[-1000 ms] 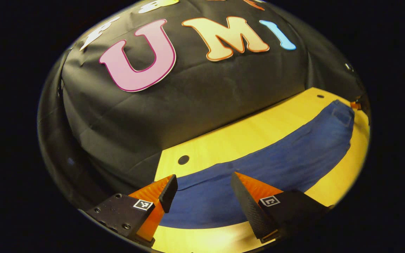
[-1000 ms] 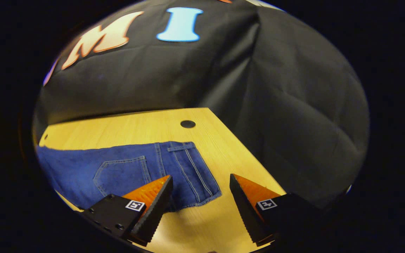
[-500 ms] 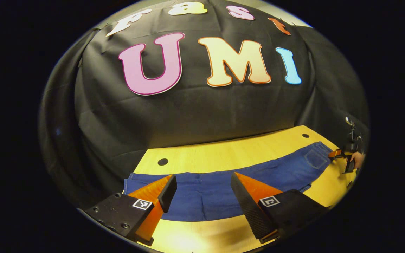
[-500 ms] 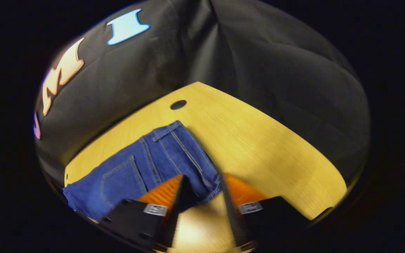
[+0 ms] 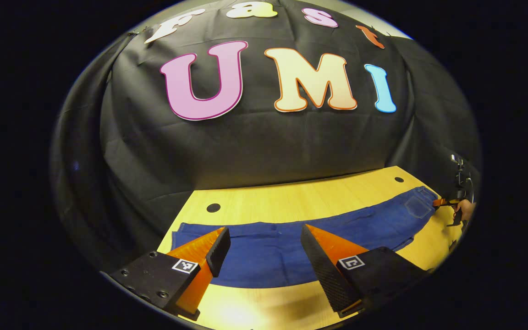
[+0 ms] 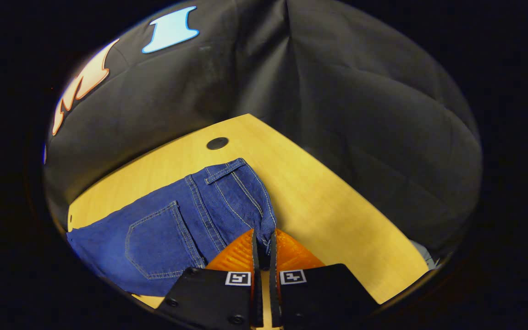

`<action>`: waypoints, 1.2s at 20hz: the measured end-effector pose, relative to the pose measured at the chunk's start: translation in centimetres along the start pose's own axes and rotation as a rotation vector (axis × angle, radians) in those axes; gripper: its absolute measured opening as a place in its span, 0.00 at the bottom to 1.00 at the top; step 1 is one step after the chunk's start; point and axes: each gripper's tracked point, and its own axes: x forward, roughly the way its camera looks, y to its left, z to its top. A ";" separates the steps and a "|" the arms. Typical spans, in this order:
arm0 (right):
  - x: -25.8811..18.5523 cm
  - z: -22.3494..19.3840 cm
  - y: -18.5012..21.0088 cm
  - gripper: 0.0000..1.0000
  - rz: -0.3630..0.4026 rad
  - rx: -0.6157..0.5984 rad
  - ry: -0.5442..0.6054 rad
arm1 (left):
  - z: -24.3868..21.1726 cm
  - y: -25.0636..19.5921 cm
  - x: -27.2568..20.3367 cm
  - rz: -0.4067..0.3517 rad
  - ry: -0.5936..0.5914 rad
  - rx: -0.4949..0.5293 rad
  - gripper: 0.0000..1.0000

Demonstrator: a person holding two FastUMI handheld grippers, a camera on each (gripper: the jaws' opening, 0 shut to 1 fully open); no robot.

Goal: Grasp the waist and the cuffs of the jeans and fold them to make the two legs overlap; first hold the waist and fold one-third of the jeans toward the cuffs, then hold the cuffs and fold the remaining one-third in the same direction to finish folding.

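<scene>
- On the table (image 6: 337, 192), jeans (image 5: 264, 250) lie flat, waist (image 6: 245, 201) at 12 o'clock of the right gripper (image 6: 264, 245), fingers pinching its corner.
- Left gripper (image 5: 264, 252): fingers spread, hovering above the cuffs.
- Risk: shallow corner pinch may slip on lifting.

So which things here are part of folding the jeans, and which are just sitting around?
Part of the job:
jeans, lying flat
right gripper, shut on the jeans at the waist
left gripper, open above the leg end

Just there:
wooden table
round holes in the table
black cloth wall
</scene>
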 end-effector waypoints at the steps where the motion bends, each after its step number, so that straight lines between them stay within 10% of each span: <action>1: -0.2 0.0 0.2 0.07 -0.018 -0.013 -0.008 | -0.1 0.5 -0.1 0.007 0.003 -0.009 0.95; 16: -19.7 8.2 2.9 0.08 0.219 -0.060 -0.385 | -0.7 8.4 2.1 -0.021 0.030 -0.045 0.95; 24: -22.0 8.4 -0.2 0.08 0.448 -0.060 -0.477 | -1.4 13.5 2.2 -0.040 0.023 -0.066 0.95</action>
